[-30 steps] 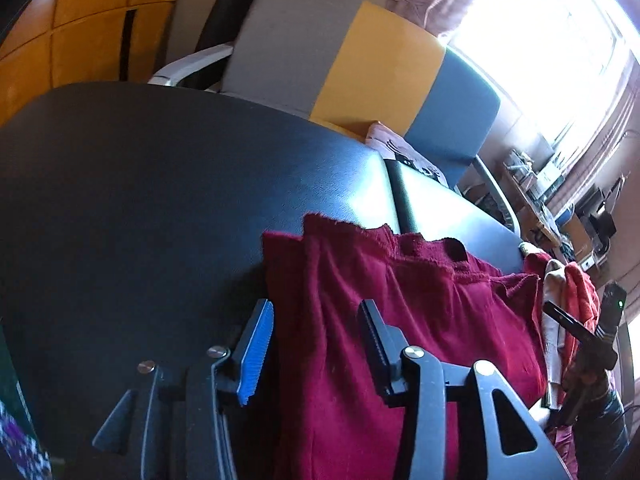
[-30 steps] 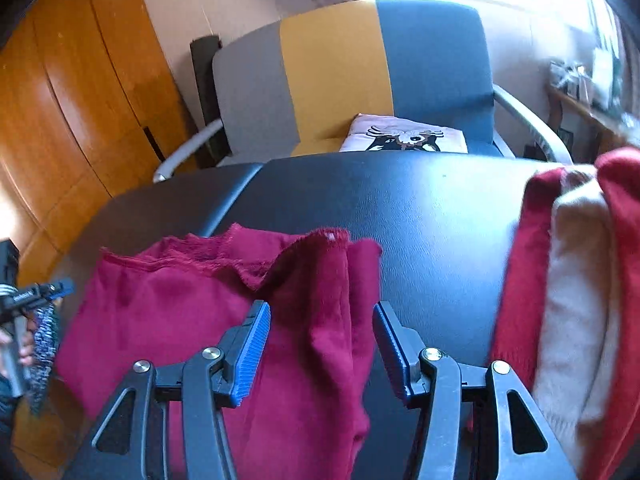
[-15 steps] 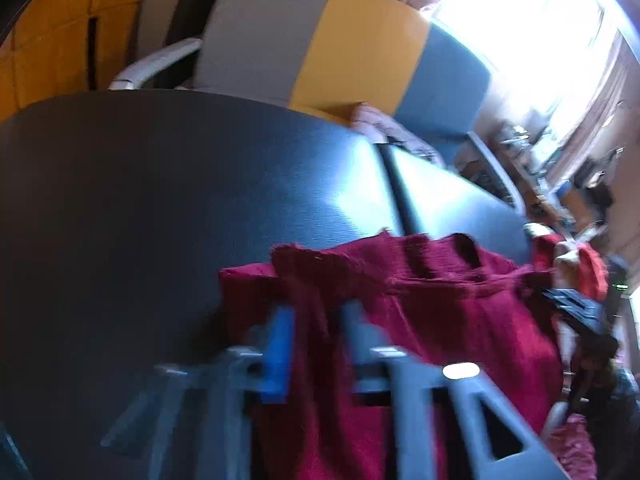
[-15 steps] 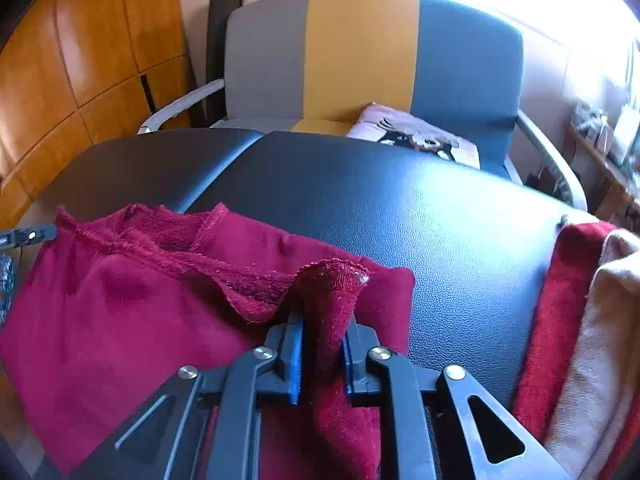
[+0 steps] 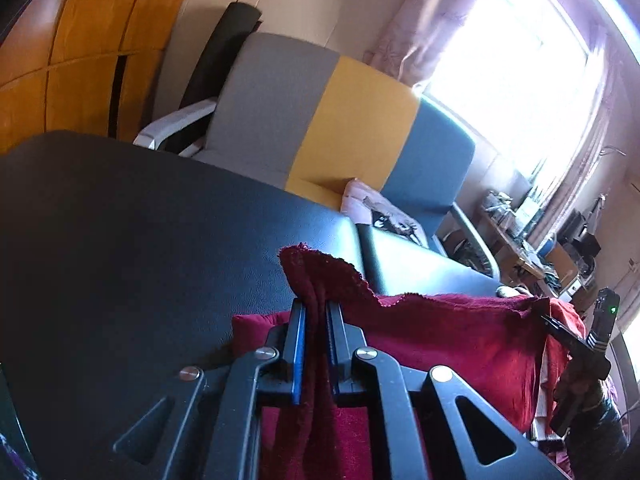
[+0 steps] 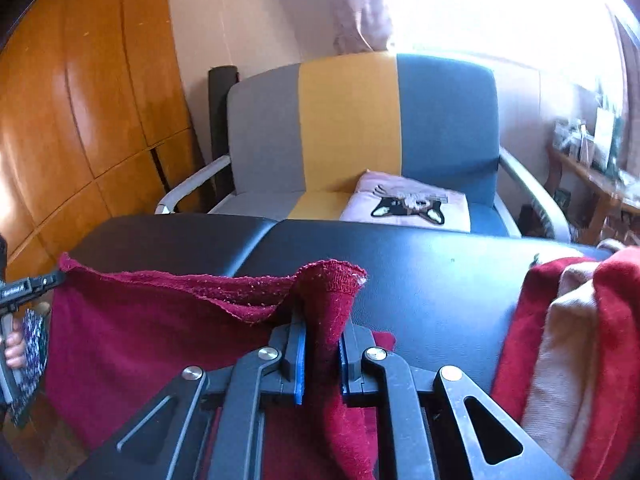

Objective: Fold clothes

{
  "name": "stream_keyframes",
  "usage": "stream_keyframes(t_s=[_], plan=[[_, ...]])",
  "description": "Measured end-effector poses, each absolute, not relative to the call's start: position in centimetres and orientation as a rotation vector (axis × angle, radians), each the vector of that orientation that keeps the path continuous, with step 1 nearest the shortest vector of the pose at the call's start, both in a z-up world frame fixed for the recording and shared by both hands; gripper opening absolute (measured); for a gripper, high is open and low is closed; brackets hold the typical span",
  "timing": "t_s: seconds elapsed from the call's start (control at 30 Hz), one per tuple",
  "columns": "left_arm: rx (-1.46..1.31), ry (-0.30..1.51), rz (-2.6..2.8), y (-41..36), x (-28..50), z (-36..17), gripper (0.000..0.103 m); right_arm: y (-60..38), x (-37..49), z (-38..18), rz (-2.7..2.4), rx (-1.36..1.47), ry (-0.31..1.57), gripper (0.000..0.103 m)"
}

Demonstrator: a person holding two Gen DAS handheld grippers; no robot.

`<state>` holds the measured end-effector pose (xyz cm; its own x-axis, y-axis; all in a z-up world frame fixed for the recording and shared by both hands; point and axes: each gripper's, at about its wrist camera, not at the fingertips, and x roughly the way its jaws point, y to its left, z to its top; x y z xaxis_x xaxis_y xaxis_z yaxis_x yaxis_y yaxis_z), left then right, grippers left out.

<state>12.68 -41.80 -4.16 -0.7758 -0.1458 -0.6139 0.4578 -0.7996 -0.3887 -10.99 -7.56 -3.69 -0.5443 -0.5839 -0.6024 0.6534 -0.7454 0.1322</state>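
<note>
Pinching 1 corner each, the left gripper (image 5: 316,344) and right gripper (image 6: 322,354) are holding the maroon garment (image 5: 440,340) with jaws clamped on bunched cloth. Its top edge is stretching sideways between the 2 grippers, hanging over the near edge of the black table (image 6: 420,272). Beyond, a striped armchair (image 6: 360,120) is sitting against the wall, so the fold likely goes forward onto the table.

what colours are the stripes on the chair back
Grey, yellow and blue vertical panels on the chair, clearest in the right wrist view.
</note>
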Motion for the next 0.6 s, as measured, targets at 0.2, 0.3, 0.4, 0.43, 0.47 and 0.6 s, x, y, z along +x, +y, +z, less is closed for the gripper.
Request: stream_keyframes(t_s=[0.2, 0.3, 0.4, 0.43, 0.47, 0.6], plan=[[0.996, 0.78, -2.44, -43.6, 9.4, -8.1, 0.008, -10.2, -14.6, -8.0, -2.246, 1.005, 0.129, 0.012], [1.064, 0.816, -2.364, -44.2, 8.7, -10.4, 0.011, -10.5, -15.7, -10.5, -2.243, 1.092, 0.127, 0.015], [1.086, 0.816, -2.327, -44.5, 8.7, -10.8, 0.019, -10.0, -16.1, -11.5, -2.249, 1.133, 0.097, 0.024], [1.074, 0.805, -2.319, -44.5, 8.8, -10.4, 0.02, -9.6, -16.1, -11.6, -2.25, 1.132, 0.082, 0.026], [1.058, 0.793, -2.311, -44.5, 9.0, -10.0, 0.023, -9.3, -15.9, -11.3, -2.261, 1.117, 0.083, 0.032], [0.906, 0.628, -2.259, -43.6, 10.4, -6.9, 0.026, -7.8, -14.1, -8.4, -2.337, 0.972, 0.114, 0.042]])
